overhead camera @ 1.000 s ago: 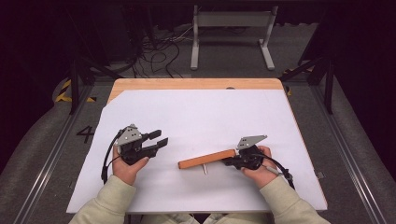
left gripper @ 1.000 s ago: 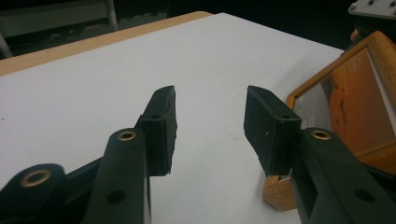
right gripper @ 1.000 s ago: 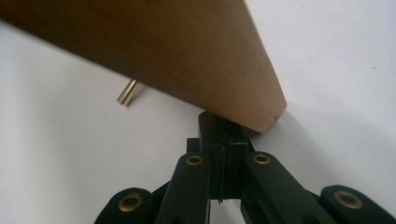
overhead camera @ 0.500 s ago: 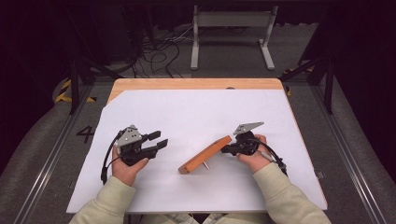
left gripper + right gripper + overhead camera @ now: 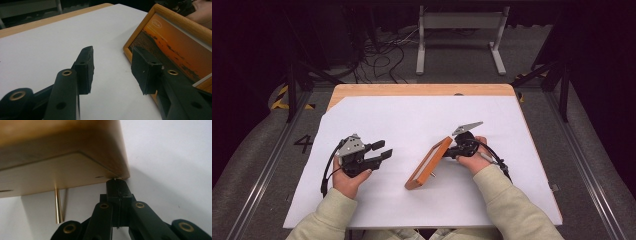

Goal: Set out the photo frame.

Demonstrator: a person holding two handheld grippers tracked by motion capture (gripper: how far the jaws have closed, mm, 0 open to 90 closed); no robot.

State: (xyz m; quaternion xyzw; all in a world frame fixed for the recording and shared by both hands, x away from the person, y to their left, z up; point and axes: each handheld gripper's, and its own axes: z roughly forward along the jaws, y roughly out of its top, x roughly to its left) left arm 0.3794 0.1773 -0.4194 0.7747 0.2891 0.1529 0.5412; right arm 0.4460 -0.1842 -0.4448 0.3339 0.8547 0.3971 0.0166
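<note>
A wooden picture frame [image 5: 428, 164] with an orange sunset photo stands tilted on its long edge at the middle right of the white sheet. My right gripper [image 5: 451, 151] is shut on its far upper corner. In the right gripper view the closed jaws [image 5: 116, 181] meet the corner of the frame's pale back [image 5: 62, 152], and a thin brass peg [image 5: 58, 206] hangs down from it. My left gripper [image 5: 382, 150] rests to the frame's left, open and holding nothing. In the left gripper view the frame's photo side [image 5: 175, 42] sits just beyond the right jaw of the open gripper [image 5: 112, 57].
A white sheet [image 5: 412, 120] covers most of the wooden table [image 5: 412, 90]. Beyond the far edge, cables lie on the dark floor beside a grey metal stand [image 5: 459, 20]. Dark rails run along both sides of the table.
The right gripper has raised and turned the frame from nearly flat to standing on its edge, swinging its held end away from me. The left gripper has stayed put.
</note>
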